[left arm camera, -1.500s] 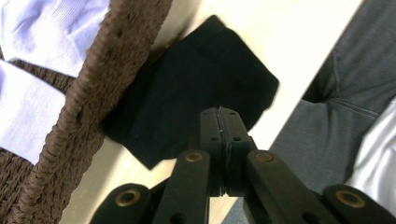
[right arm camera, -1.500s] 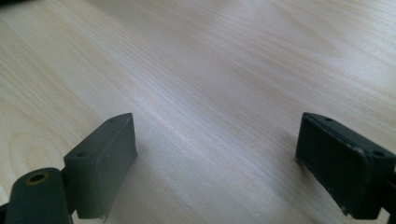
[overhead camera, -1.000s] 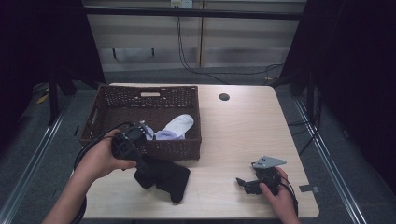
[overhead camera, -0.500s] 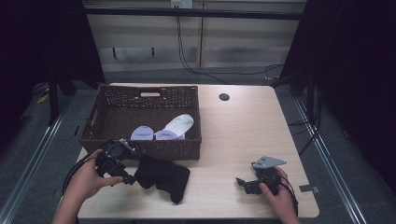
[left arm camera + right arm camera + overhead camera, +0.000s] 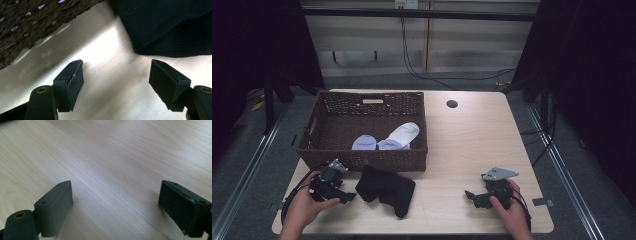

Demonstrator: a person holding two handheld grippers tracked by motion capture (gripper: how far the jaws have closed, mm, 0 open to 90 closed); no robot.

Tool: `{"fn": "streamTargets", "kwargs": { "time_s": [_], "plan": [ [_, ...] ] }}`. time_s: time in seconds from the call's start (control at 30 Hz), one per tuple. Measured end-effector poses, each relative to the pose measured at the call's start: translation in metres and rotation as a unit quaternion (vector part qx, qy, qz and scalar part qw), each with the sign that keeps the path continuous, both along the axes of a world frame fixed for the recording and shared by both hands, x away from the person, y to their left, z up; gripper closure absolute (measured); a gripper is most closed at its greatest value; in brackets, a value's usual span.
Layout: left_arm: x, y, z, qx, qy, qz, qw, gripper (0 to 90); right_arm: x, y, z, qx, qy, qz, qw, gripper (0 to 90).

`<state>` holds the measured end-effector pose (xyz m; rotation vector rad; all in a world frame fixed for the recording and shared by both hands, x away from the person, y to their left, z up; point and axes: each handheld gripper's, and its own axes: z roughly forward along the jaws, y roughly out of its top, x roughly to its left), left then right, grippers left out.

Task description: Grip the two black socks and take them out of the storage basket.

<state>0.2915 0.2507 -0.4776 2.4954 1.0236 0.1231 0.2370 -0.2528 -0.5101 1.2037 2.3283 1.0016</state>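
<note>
Left claw (image 5: pixel 343 196) sits low on the surface (image 5: pixel 472 145), its jaws spread wide and holding nothing, pointed at the black sock (image 5: pixel 385 185) that lies crumpled just in front of the wicker basket (image 5: pixel 319 125). In the left gripper view the sock's (image 5: pixel 172 25) folded edge lies a little beyond the two pads (image 5: pixel 72 82), with bare surface between them, so the likely slip is closing too early and pinching nothing, or catching only the top layer so the cloth unfolds and trails as it lifts. The basket wall (image 5: pixel 32 27) is close on one side in that view; a lift that swings wide could snag the sock on the weave or nudge the basket. Two pale socks (image 5: pixel 384 140) already lie inside, and a dangling end of the black one could hang over the rim rather than drop in. Right claw (image 5: pixel 473 196) rests on the surface well apart, jaws equally wide and empty, over plain wood (image 5: pixel 105 162); it poses little risk unless its cable drags.
</note>
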Motion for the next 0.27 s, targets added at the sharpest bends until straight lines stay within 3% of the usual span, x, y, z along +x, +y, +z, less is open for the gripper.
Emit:
{"fn": "streamTargets", "kwargs": {
  "time_s": [0.07, 0.27],
  "plan": [
    [-0.0006, 0.0026, -0.0008, -0.006, -0.013, -0.006, 0.9999, 24.7, 0.0000, 0.0000, 0.0000, 0.000, 0.000, 0.000, 1.0000, 11.6],
    [-0.0013, 0.0046, -0.0038, -0.010, -0.025, -0.007, 0.9996, 22.8, 0.0000, 0.0000, 0.0000, 0.000, 0.000, 0.000, 1.0000, 11.6]
  ]
}}
